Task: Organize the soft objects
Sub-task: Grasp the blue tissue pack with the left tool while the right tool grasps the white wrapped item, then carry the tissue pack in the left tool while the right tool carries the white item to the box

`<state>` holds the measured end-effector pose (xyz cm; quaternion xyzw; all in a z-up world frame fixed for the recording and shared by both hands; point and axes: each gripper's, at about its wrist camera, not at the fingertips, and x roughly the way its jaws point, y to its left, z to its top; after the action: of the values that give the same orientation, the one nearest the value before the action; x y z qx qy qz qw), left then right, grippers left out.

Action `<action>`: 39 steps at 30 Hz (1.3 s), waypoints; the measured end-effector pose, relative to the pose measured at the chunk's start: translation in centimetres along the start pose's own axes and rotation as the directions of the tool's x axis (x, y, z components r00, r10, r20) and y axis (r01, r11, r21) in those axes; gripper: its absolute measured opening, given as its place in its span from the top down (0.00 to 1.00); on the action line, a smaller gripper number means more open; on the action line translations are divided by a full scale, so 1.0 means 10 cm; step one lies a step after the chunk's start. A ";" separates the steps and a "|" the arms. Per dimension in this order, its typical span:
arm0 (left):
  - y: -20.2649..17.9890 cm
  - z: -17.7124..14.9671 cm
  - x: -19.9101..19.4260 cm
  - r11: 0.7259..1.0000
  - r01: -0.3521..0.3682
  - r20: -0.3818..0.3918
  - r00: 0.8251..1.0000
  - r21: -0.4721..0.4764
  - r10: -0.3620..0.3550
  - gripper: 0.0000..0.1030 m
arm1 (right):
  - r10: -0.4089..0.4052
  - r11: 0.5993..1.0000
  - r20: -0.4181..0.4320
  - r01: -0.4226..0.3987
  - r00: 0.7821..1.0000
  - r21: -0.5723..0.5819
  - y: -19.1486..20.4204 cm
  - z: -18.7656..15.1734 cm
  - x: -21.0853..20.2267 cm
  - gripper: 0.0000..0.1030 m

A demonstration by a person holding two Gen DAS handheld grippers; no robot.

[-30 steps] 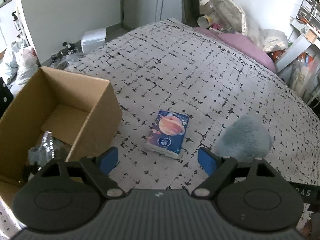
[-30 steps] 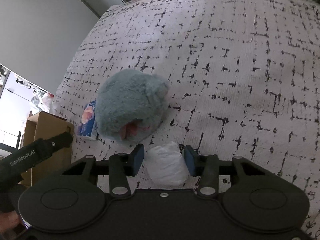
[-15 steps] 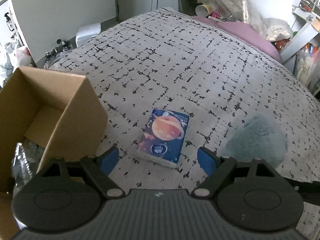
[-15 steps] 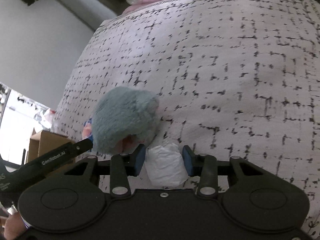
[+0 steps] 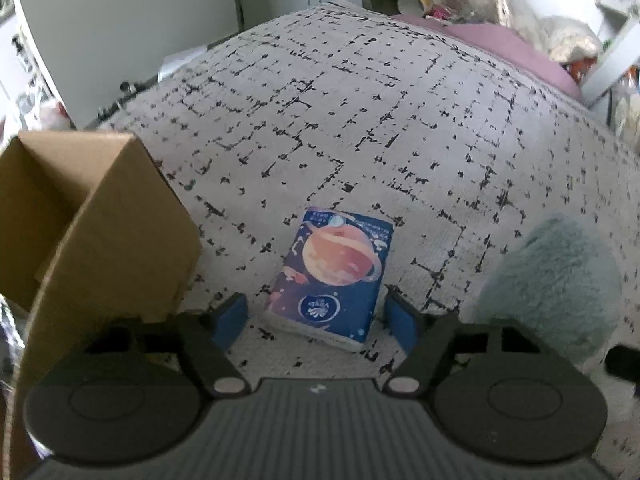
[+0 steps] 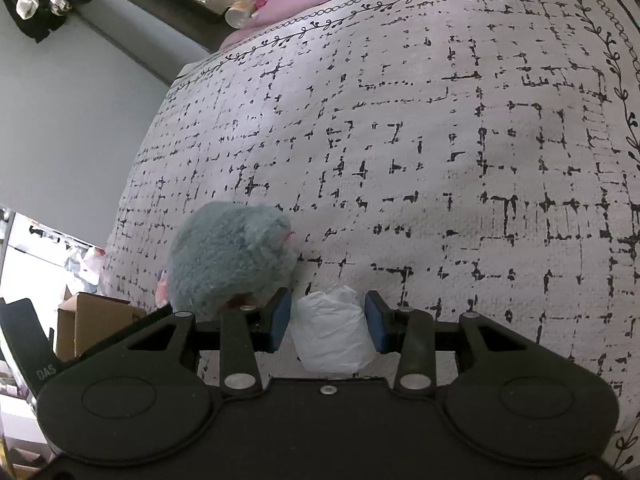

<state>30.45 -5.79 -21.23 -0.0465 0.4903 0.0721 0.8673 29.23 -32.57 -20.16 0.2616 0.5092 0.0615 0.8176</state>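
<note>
Pickup time for both sides, we reckon. Our left tongs (image 5: 316, 322) are spread wide and sit low over the tissue pack (image 5: 334, 274), blue pads either side of its near end but not touching yet. The pack lies flat on the bed (image 5: 360, 120), just right of the box (image 5: 116, 232). Our right tongs (image 6: 326, 322) straddle the white wad (image 6: 332, 330); the pads look very close to it, maybe a sliver of gap on the left, so we can't tell if they're actually clamped. The plush (image 6: 230, 256) sits just left of the wad.

Next we'd push the left tongs forward a touch, squeeze the pack, then swing it into the box.

Compared with a second ago, the left tongs have moved in closer to the pack, and the box has slid towards the left edge of view. On the right, the plush looks smaller and further off.
</note>
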 end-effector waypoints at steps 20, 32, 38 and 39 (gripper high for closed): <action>0.14 -0.14 -0.67 0.994 0.045 0.025 0.999 -0.104 -0.043 0.48 | 0.036 0.999 0.080 -0.033 0.996 -0.035 0.10 -0.12 -0.34 0.61; 0.30 -0.25 -1.25 0.992 0.070 0.085 0.995 -0.108 -0.061 0.47 | 0.064 0.985 0.200 -0.029 0.978 -0.172 0.36 -0.27 -0.70 0.61; 0.43 -0.30 -1.51 0.988 0.088 0.111 0.991 -0.127 -0.074 0.47 | 0.091 0.976 0.236 -0.040 0.967 -0.214 0.49 -0.34 -0.86 0.61; 0.45 -0.30 -1.55 0.988 0.088 0.117 0.990 -0.127 -0.073 0.47 | 0.100 0.972 0.249 -0.042 0.963 -0.230 0.51 -0.35 -0.90 0.61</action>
<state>19.24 -3.02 -9.54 -0.1193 0.4326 0.0717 0.8908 22.75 -30.19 -11.63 0.1922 0.3782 0.1131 0.8984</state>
